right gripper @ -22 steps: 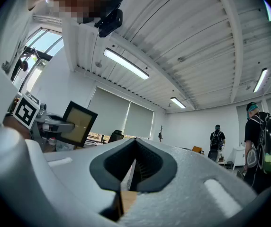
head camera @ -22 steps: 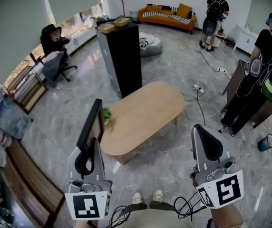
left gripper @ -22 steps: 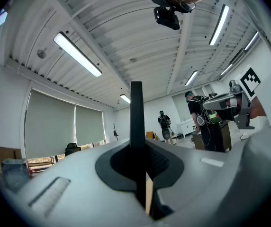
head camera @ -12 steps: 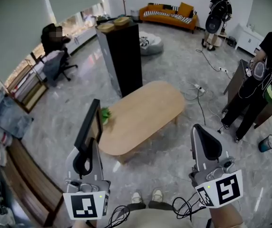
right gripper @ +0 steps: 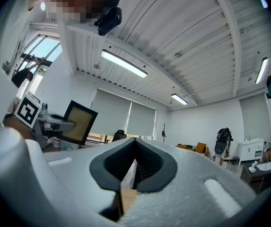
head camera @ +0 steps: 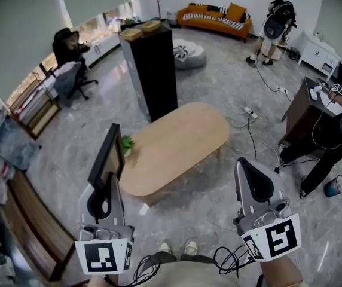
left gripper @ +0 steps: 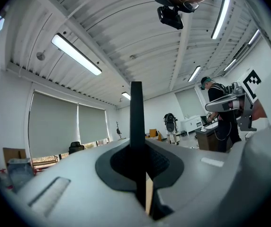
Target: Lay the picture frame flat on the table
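Across a wide office room with drawn blinds and ceiling strip lights, items entered from largest down:

1. Floor: grey polished marble, with cables trailing on the right side. Other persons are at work far off and at the right edge.
2. Counter: low oval top in light wood, bare but for item 6. It lies ahead of both tools and well below them.
3. Black cabinet: tall, standing just behind the counter. An orange sofa sits against the far wall.
4. Picture frame: dark border, tan panel. It is carried in the air, upright and edge-on, over the floor beside the counter's left end, and is not yet over the wood.
5. Left tool: clenched on the frame's lower edge. Right tool: jaws closed on nothing, held apart to the right.
6. Small green plant: on the counter's left end, nearest the frame.

Handling note, as a judgement: bring the frame over bare wood clear of the plant, then tip it slowly until its face is level. Let one long edge touch first, and release only once the frame rests fully. The free tool may steady the top edge
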